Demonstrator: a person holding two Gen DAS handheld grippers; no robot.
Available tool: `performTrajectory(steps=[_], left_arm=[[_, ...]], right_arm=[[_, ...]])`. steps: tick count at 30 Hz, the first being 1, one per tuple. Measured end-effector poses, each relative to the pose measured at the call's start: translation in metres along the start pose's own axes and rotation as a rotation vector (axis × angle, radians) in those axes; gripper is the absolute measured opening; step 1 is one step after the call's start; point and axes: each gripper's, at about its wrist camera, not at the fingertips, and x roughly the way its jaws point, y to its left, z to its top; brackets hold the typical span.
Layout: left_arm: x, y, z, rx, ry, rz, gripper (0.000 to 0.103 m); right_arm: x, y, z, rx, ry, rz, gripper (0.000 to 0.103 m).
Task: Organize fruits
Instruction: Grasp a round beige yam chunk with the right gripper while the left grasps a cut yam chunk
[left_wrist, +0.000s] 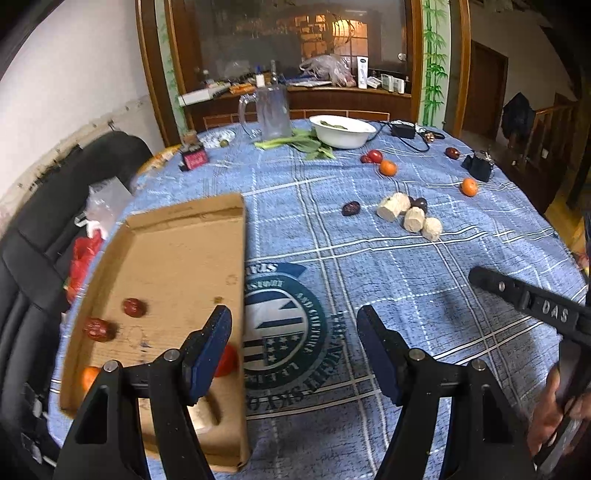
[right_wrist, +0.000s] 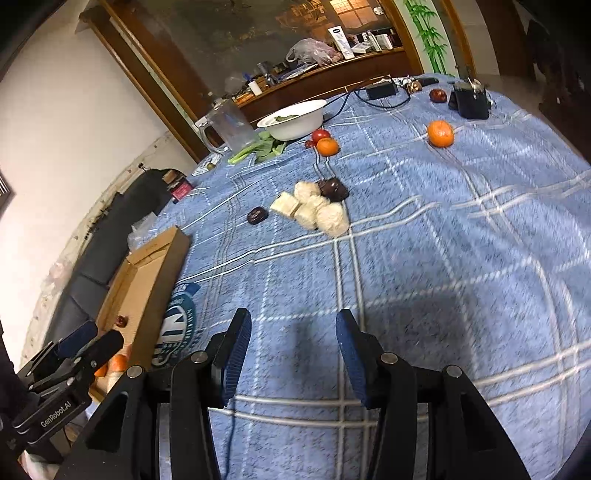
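I angle both downward over the counter (right_wrist: 424, 258). Left gripper (left_wrist: 293, 325) wide apart, empty, beside cardboard tray (left_wrist: 177, 254); right gripper (right_wrist: 293, 332) part-open, empty.

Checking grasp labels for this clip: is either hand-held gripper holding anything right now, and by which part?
Nothing is held. The left hand-held gripper and the right hand-held gripper both stand open over the tablecloth, with nothing between their pads.

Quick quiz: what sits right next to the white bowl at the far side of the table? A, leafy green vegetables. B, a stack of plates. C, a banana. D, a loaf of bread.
A: leafy green vegetables lie on the blue tablecloth against the white bowl.
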Motion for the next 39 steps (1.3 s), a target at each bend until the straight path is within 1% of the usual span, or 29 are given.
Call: performTrajectory(steps=[4,7,12,18,19,21,22,23,25,27,30,32,33,35,37,39], left_arm=[[0.013,0.000,0.001,-0.023,0.017,-0.033,0.069],[0.020,0.000,0.004,-0.041,0.016,-0.055,0.069],[0.031,0.002,0.013,-0.058,0.017,-0.067,0.069],[0.045,0.001,0.025,-0.069,0.036,-0.074,0.069],[0.049,-0.002,0.029,-0.072,0.041,-0.086,0.069],[0.057,-0.007,0.036,-0.081,0.056,-0.125,0.069],[0.061,-0.010,0.041,-0.090,0.066,-0.147,0.069],[0.065,-0.013,0.045,-0.096,0.074,-0.166,0.069],[0.076,-0.023,0.055,-0.104,0.093,-0.209,0.069],[0.085,-0.036,0.064,-0.094,0.093,-0.231,0.069],[0.100,-0.053,0.077,-0.067,0.098,-0.234,0.069],[0.109,-0.063,0.085,-0.049,0.086,-0.253,0.069],[0.117,-0.068,0.090,-0.034,0.091,-0.240,0.069],[0.130,-0.076,0.097,-0.020,0.100,-0.241,0.059],[0.142,-0.079,0.104,-0.018,0.111,-0.248,0.054],[0.155,-0.082,0.110,-0.022,0.120,-0.252,0.053]], right_arm=[[0.008,0.000,0.024,-0.083,0.001,-0.075,0.051],[0.028,0.000,0.045,-0.152,0.011,-0.140,0.051],[0.072,0.002,0.063,-0.239,0.059,-0.170,0.051],[0.098,0.004,0.063,-0.285,0.076,-0.158,0.050],[0.101,0.003,0.062,-0.287,0.079,-0.156,0.046],[0.102,0.002,0.063,-0.278,0.075,-0.155,0.041],[0.102,0.002,0.064,-0.273,0.074,-0.144,0.032],[0.101,-0.001,0.065,-0.262,0.074,-0.135,0.031],[0.099,-0.005,0.065,-0.236,0.069,-0.134,0.031],[0.094,-0.011,0.066,-0.210,0.059,-0.126,0.031],[0.085,-0.018,0.068,-0.179,0.038,-0.125,0.031],[0.085,-0.023,0.071,-0.156,0.042,-0.132,0.031],[0.085,-0.026,0.072,-0.147,0.048,-0.133,0.031],[0.087,-0.031,0.074,-0.125,0.064,-0.143,0.031],[0.087,-0.035,0.075,-0.110,0.076,-0.149,0.031],[0.086,-0.037,0.075,-0.104,0.078,-0.150,0.031]])
